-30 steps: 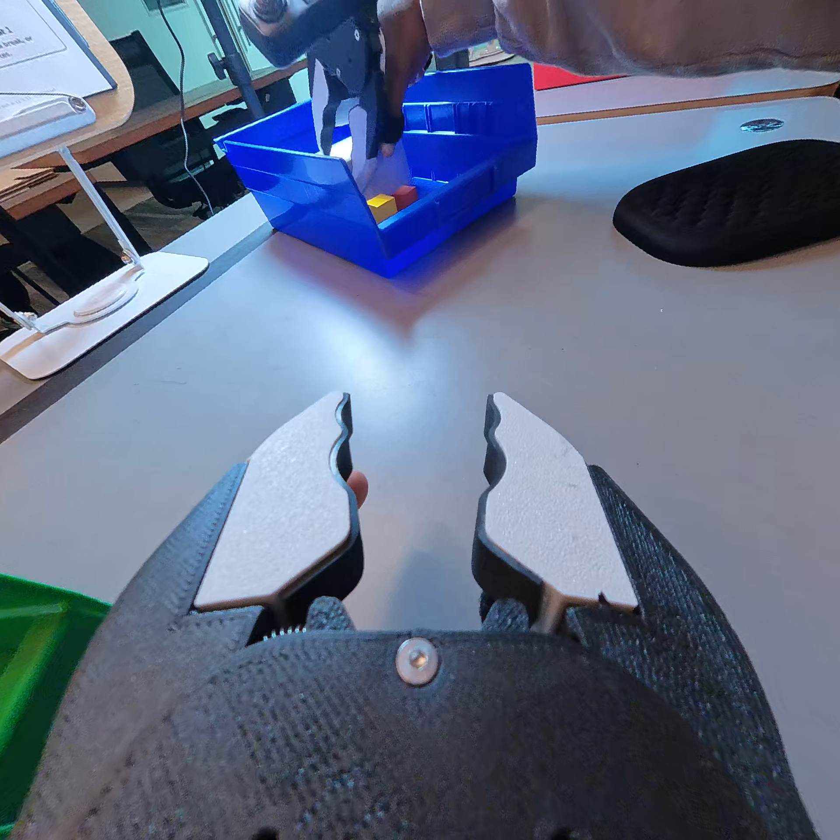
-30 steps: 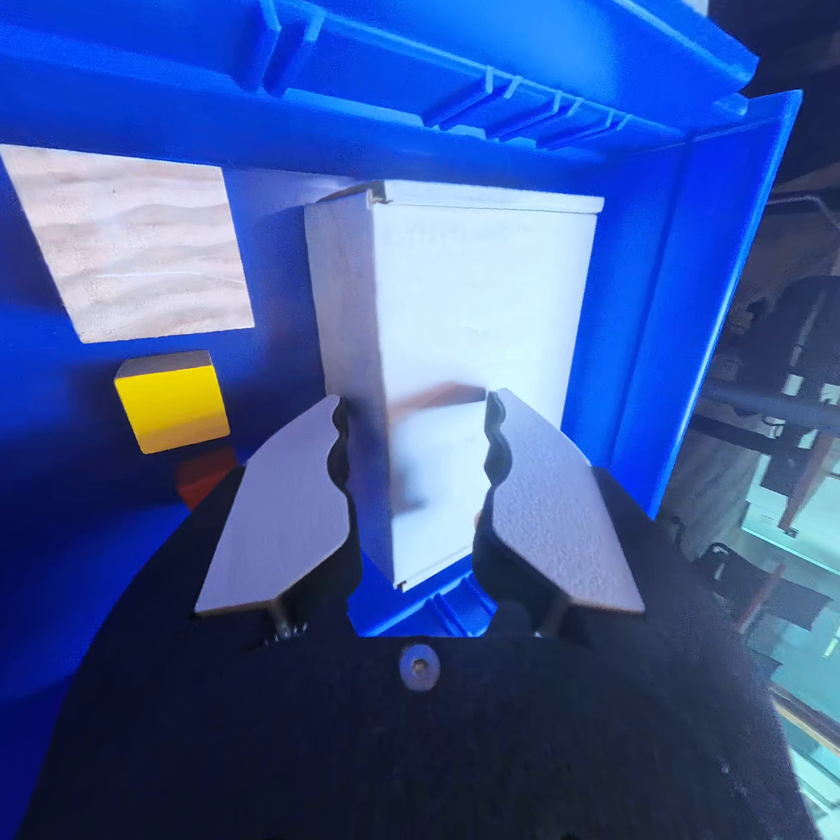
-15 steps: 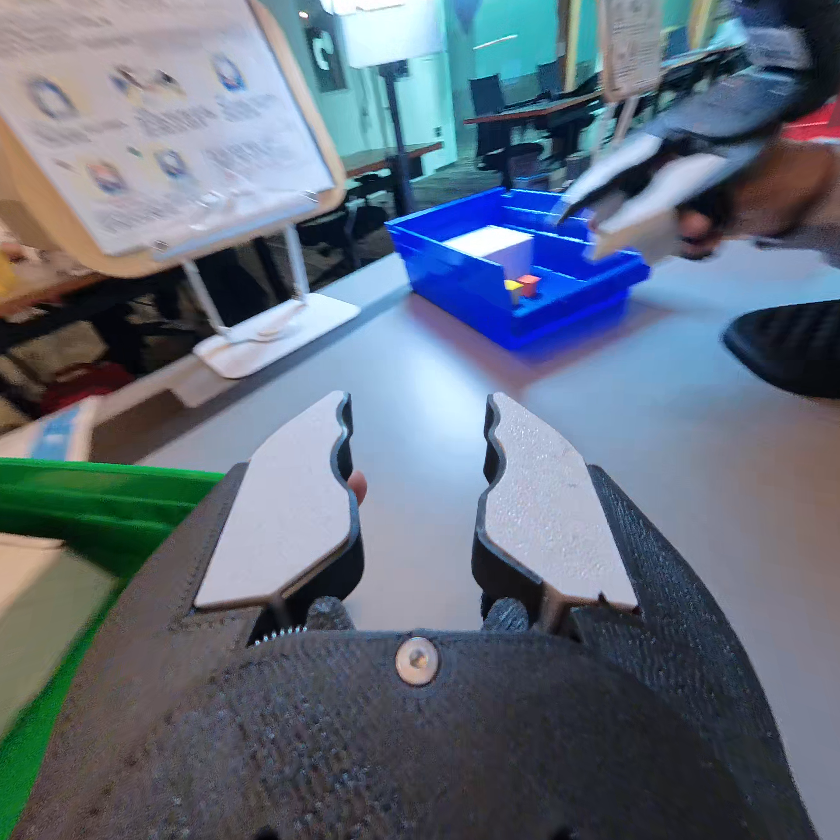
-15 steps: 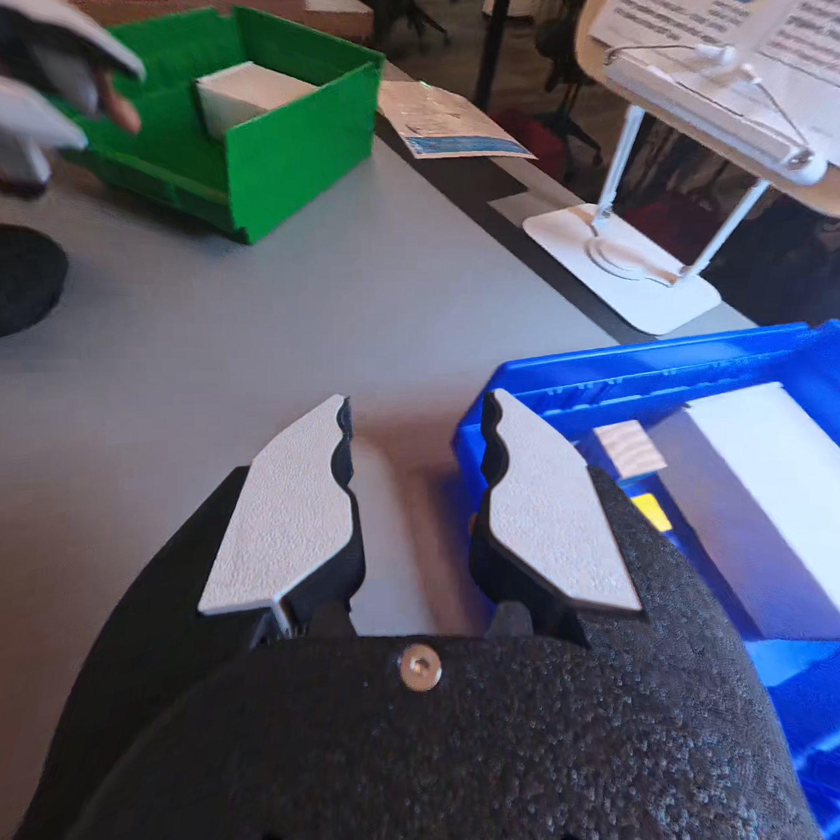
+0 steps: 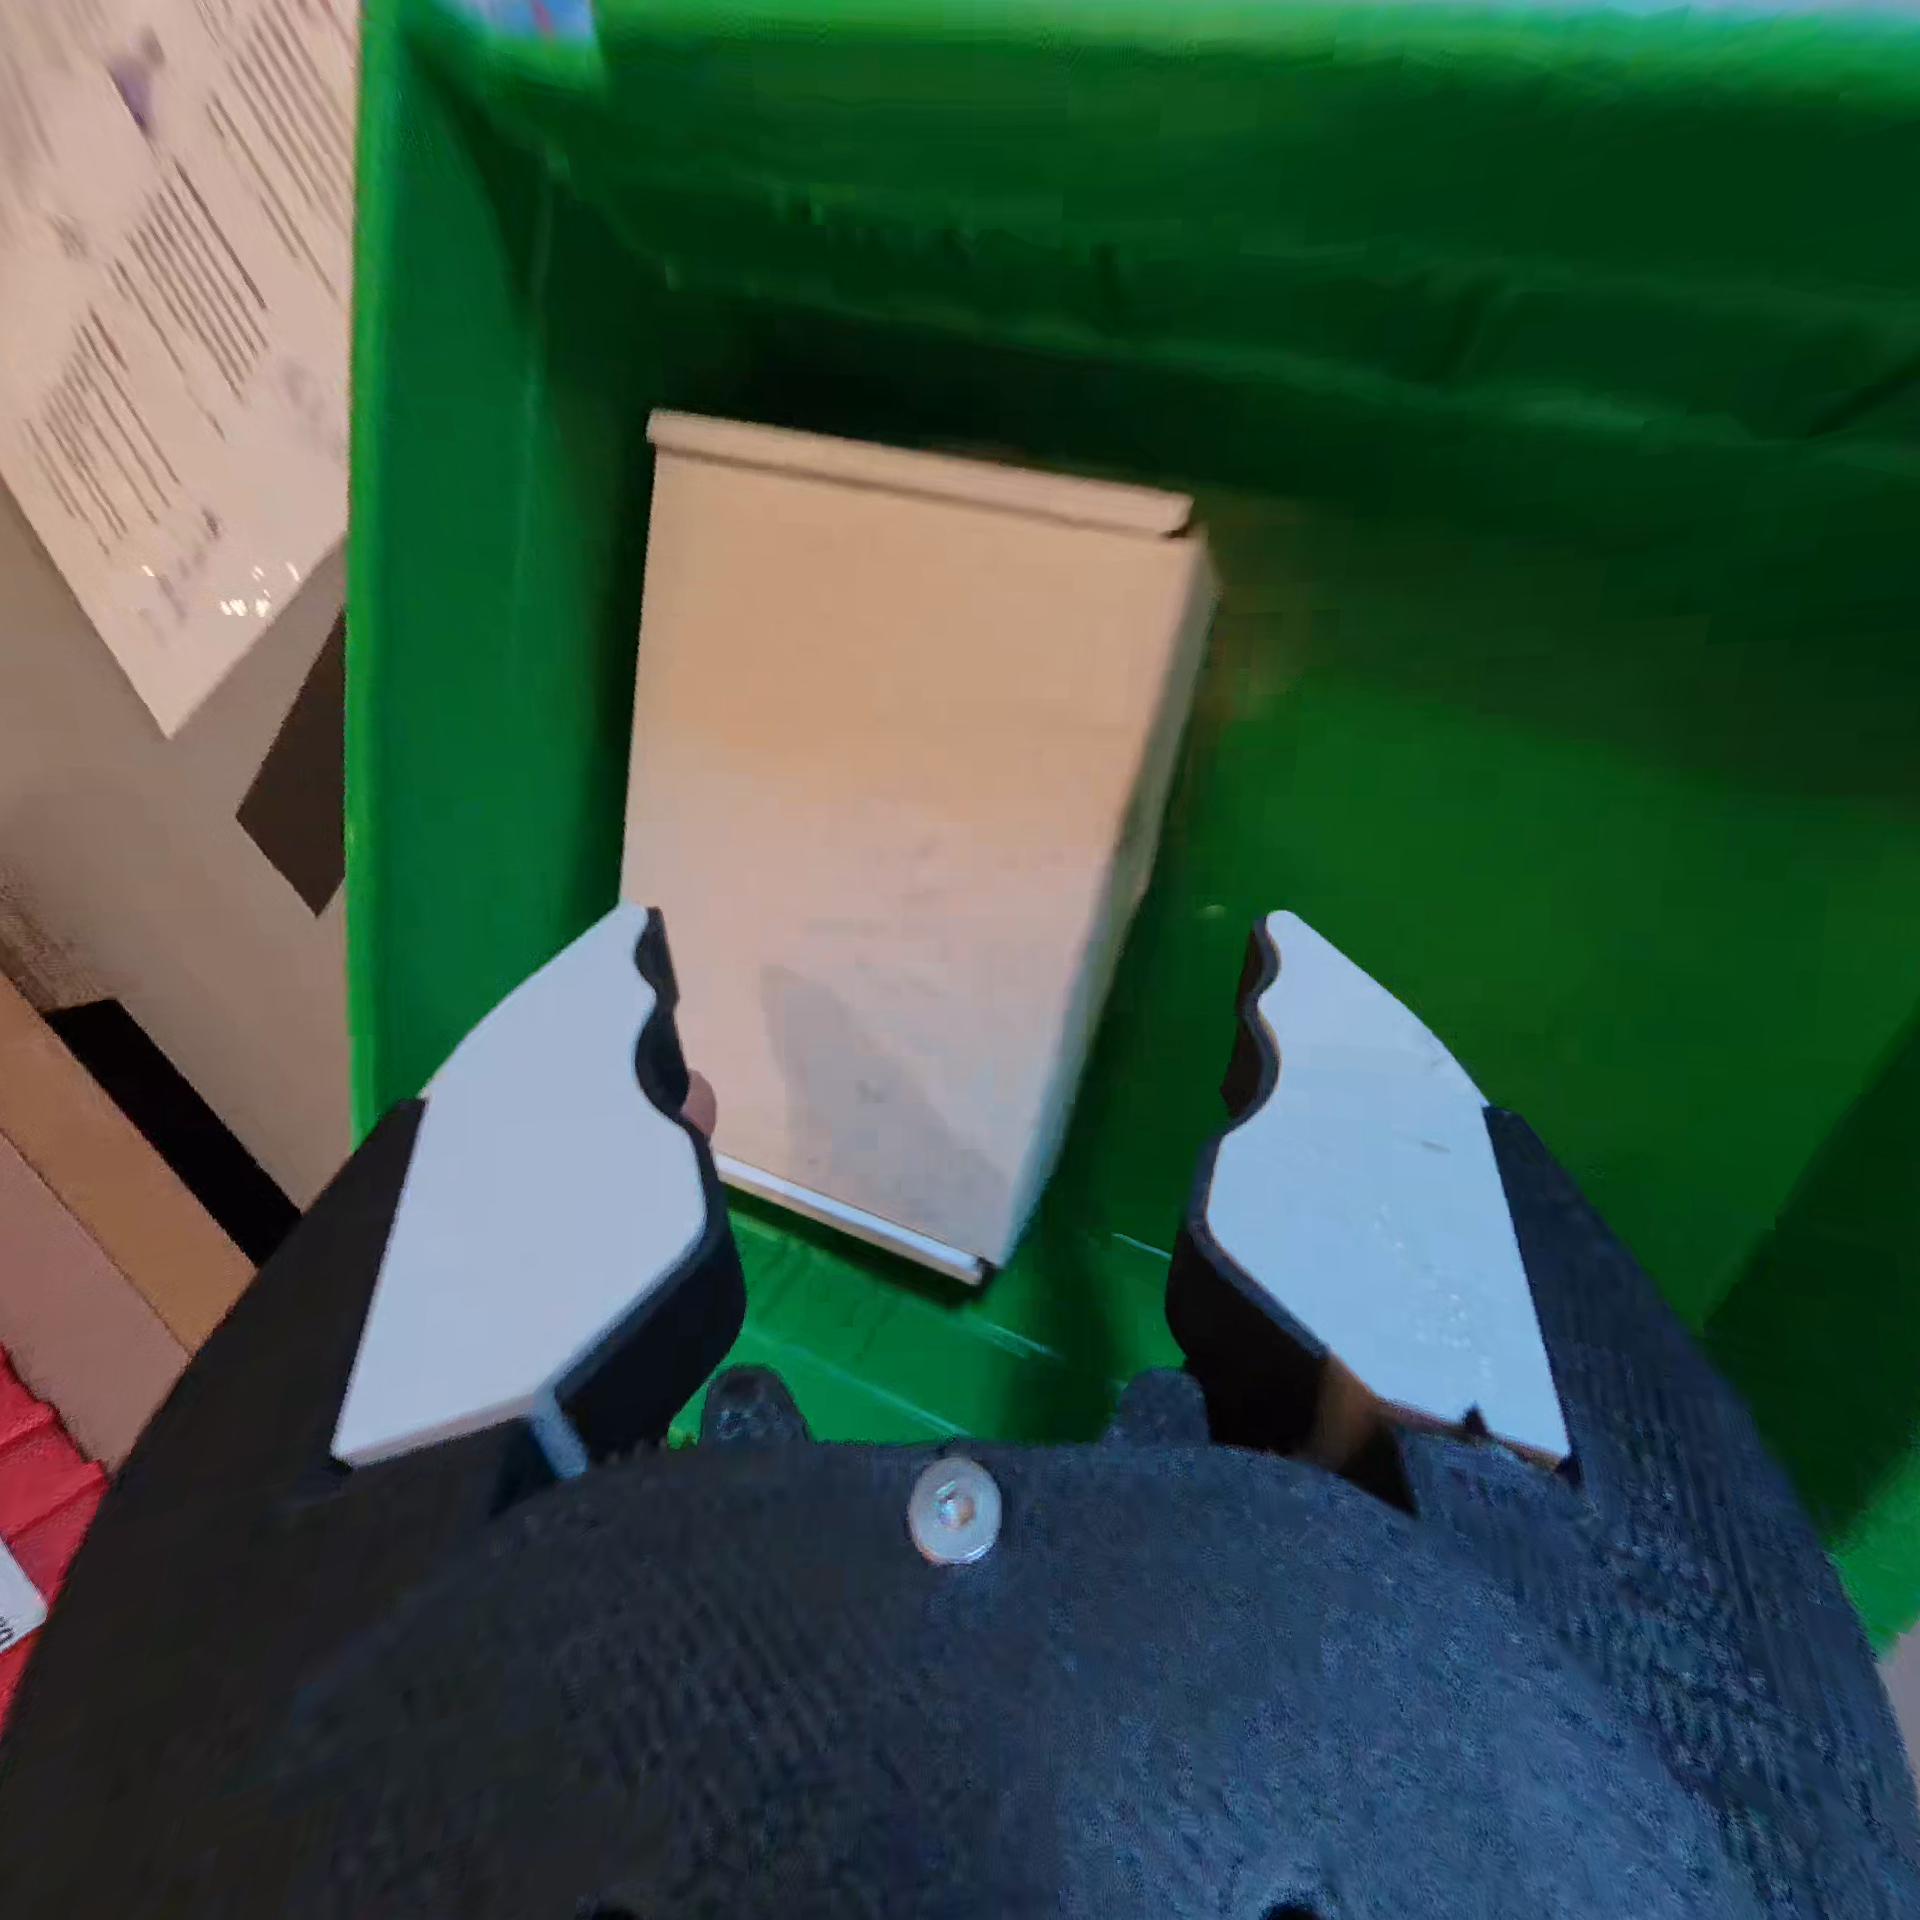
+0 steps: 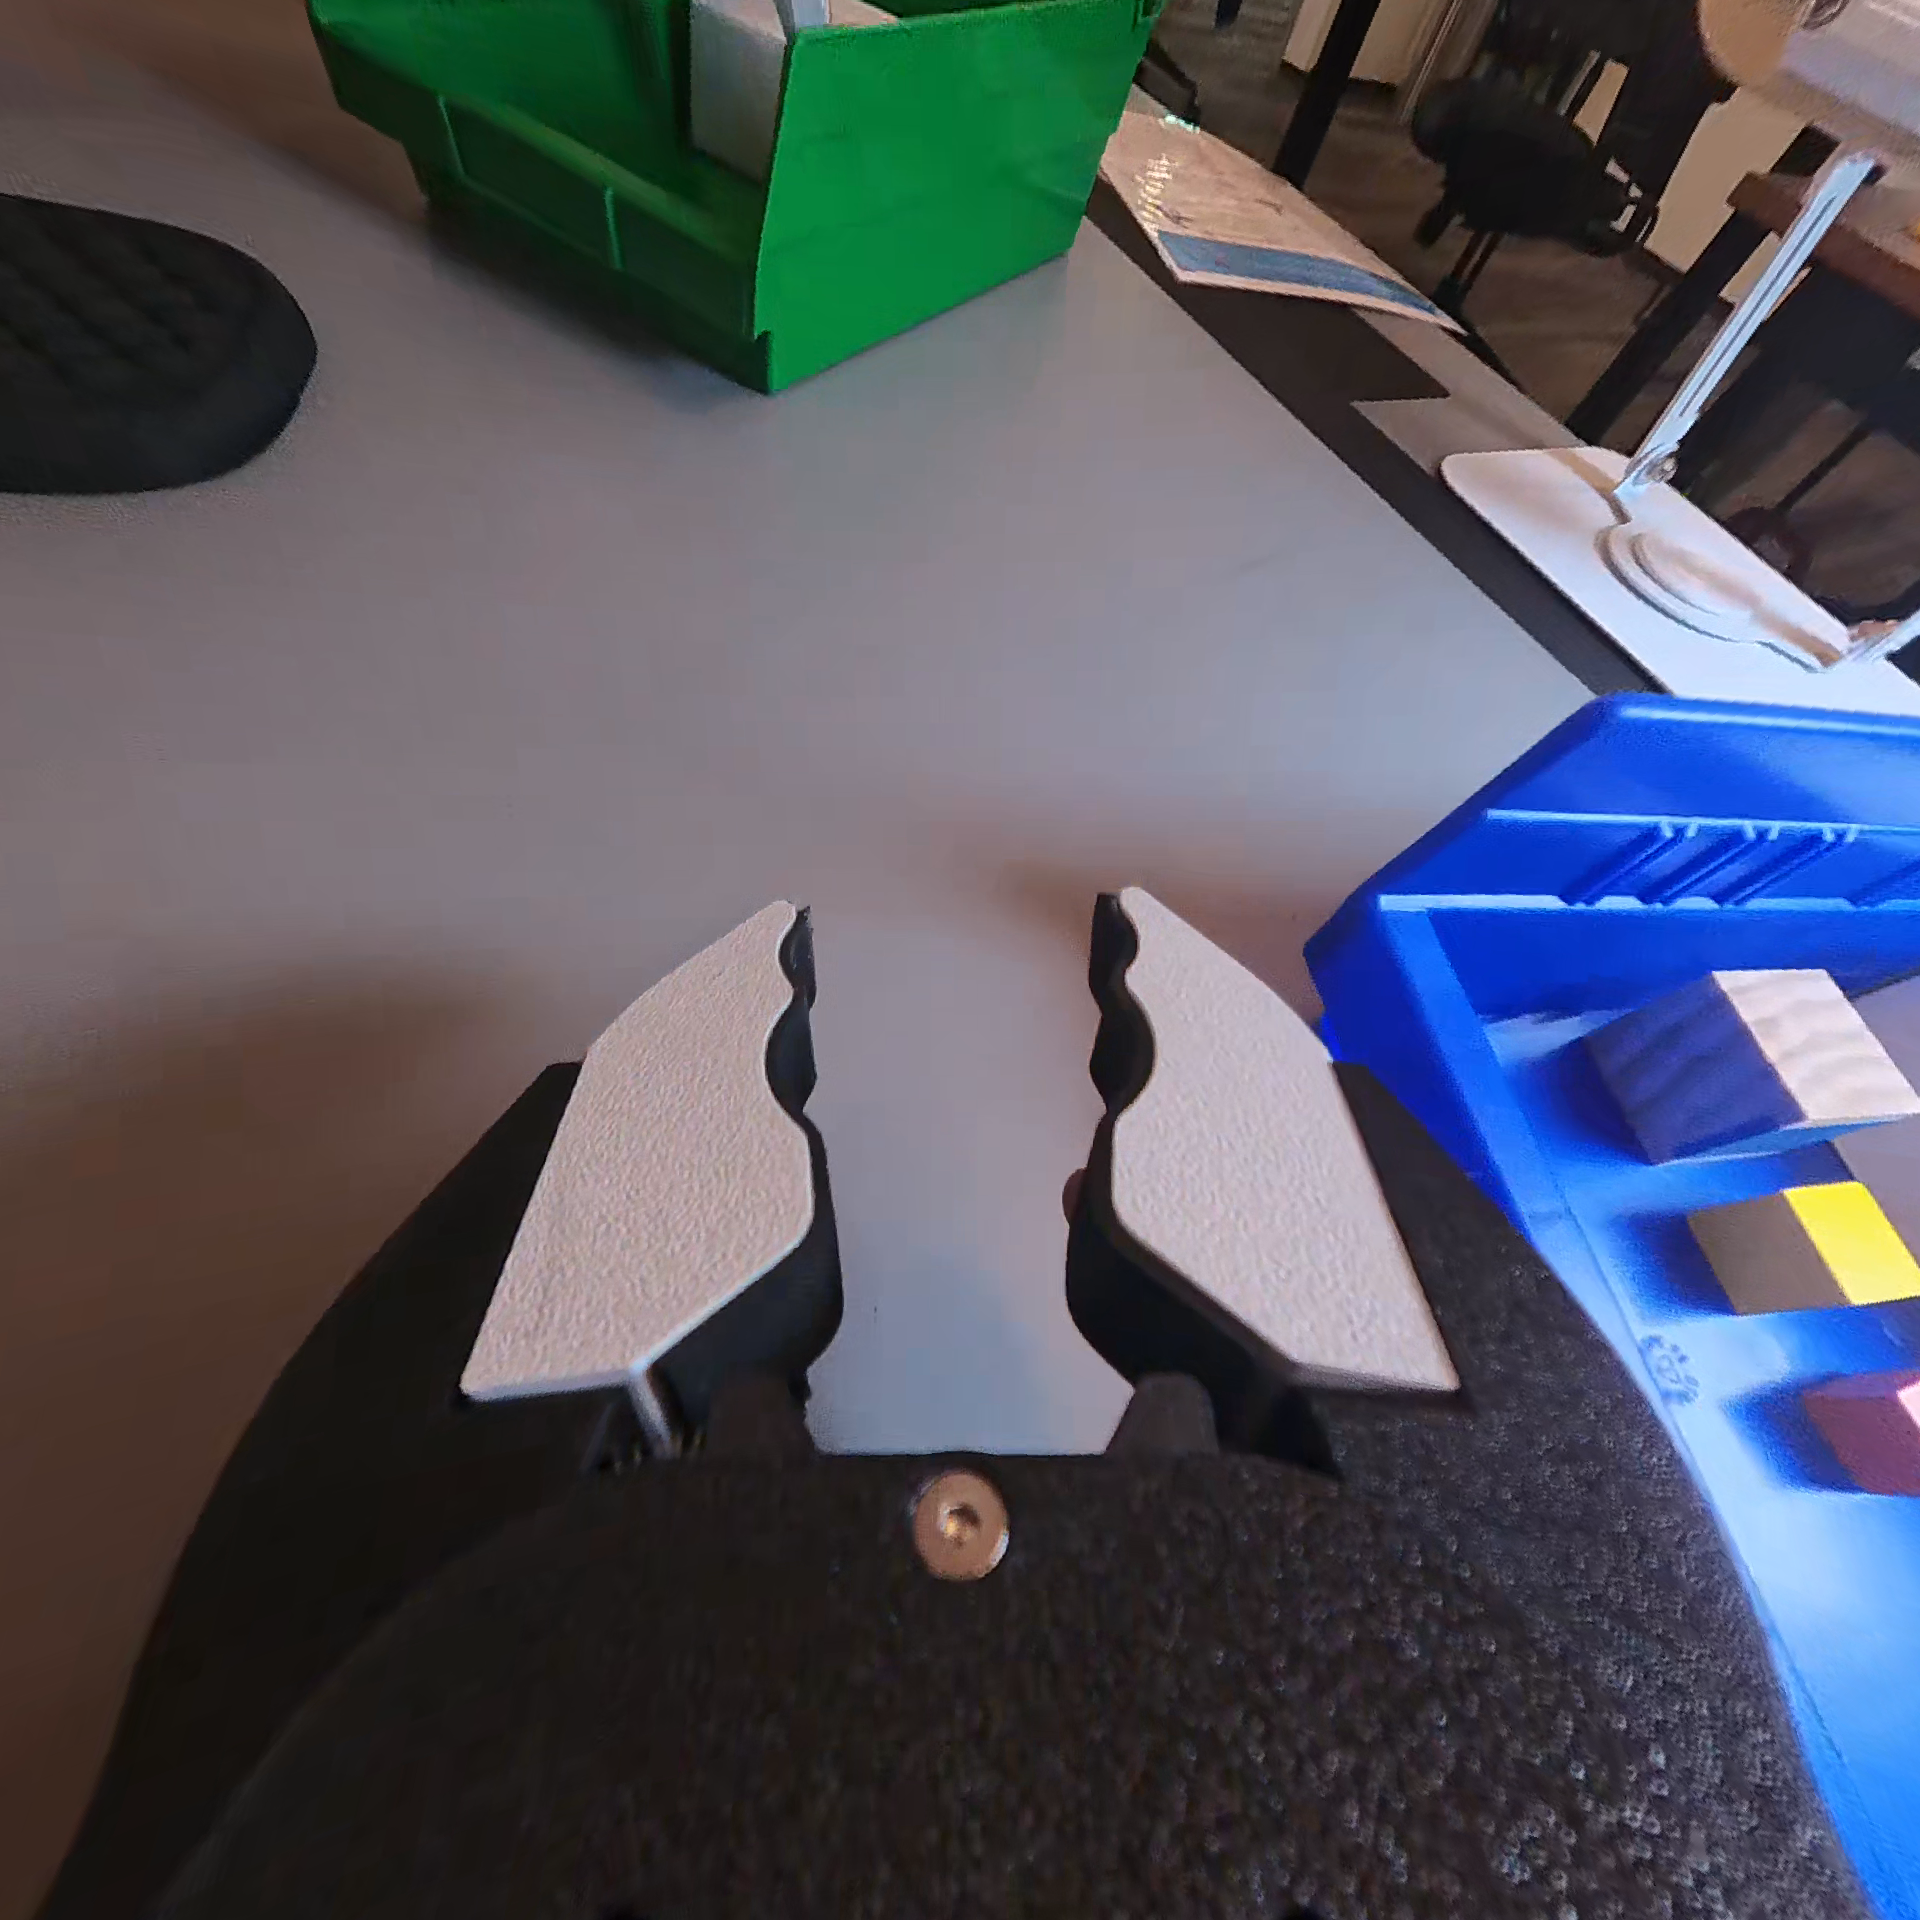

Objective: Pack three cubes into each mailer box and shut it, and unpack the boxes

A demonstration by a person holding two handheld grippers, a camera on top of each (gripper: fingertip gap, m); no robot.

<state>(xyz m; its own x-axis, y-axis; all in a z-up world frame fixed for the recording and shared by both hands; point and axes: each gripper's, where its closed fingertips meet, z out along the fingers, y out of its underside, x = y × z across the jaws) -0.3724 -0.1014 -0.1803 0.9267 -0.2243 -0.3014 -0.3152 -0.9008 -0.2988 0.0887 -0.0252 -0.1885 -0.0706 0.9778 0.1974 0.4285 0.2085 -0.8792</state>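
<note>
A closed white mailer box lies in the green bin. My left gripper is open wide just above the box's near end, one finger on each side, not touching it. My right gripper is open and empty over the grey table, left of the blue bin. In that bin lie a wooden cube, a yellow cube and a red cube. The green bin with its white box shows far off in the right wrist view.
A black padded mat lies at the left of the table. A white stand base and a paper sheet sit along the far edge. A printed sheet hangs beside the green bin's left wall. The wooden cube is closer to my right gripper, around 20 centimeters from its tips; the left tips are 50 centimeters off.
My left gripper swung from over the table into the green bin and opened wider over the white box. My right gripper left the blue bin and the box there and moved over the table.
</note>
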